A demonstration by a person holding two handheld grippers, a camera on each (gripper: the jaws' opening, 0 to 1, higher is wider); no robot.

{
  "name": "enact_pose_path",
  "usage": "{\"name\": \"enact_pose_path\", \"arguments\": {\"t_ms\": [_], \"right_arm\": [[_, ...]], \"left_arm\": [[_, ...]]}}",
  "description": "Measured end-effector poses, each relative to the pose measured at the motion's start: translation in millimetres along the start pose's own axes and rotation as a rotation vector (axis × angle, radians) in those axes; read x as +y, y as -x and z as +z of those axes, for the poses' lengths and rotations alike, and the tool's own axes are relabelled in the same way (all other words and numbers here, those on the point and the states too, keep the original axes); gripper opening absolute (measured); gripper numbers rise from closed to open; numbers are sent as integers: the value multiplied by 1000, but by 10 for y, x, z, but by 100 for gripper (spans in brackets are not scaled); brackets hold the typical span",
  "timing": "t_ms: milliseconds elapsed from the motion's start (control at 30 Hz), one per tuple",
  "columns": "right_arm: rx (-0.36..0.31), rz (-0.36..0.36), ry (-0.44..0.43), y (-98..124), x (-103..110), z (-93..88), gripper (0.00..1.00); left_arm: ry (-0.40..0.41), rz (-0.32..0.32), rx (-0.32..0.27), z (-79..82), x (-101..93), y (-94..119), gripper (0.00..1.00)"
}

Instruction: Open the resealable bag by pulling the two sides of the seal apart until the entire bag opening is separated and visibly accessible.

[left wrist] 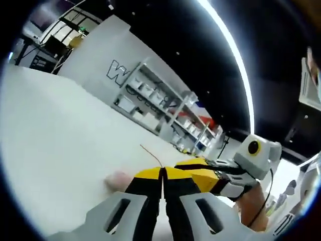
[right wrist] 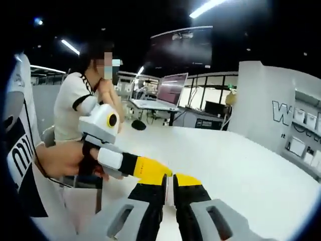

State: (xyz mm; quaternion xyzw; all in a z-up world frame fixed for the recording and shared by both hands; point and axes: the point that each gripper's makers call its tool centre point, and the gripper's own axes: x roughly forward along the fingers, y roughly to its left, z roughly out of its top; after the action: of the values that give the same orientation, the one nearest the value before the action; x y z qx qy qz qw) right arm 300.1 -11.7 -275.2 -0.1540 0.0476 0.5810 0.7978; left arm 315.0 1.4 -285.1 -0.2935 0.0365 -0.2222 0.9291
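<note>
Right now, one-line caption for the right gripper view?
Two yellow-tipped grippers, right gripper and left gripper, meet over the white table.

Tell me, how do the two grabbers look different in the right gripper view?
The left gripper comes in sideways from the left, with a hand around its handle. The right gripper rises from the bottom, pointing ahead. The left gripper shows one yellow end, while the right gripper shows both jaws, nearly together. Both are black and yellow, and they meet over the white table.

An office-like lab: white table, laptop, storage shelves
</note>
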Motion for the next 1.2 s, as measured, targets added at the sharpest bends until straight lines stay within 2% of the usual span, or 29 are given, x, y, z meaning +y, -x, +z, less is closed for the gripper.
{"name": "enact_pose_path", "arguments": {"t_ms": [233,667,1200], "right_arm": [[39,12,15,-16,-18,-70,0],[62,23,21,-21,-58,-104,0],[97,57,-5,-39,-22,-158,0]], "left_arm": [[-21,4,6,-17,-8,7,1],[-86,22,24,-51,-16,10,1],[-114,29,38,-75,-9,22,1]]}}
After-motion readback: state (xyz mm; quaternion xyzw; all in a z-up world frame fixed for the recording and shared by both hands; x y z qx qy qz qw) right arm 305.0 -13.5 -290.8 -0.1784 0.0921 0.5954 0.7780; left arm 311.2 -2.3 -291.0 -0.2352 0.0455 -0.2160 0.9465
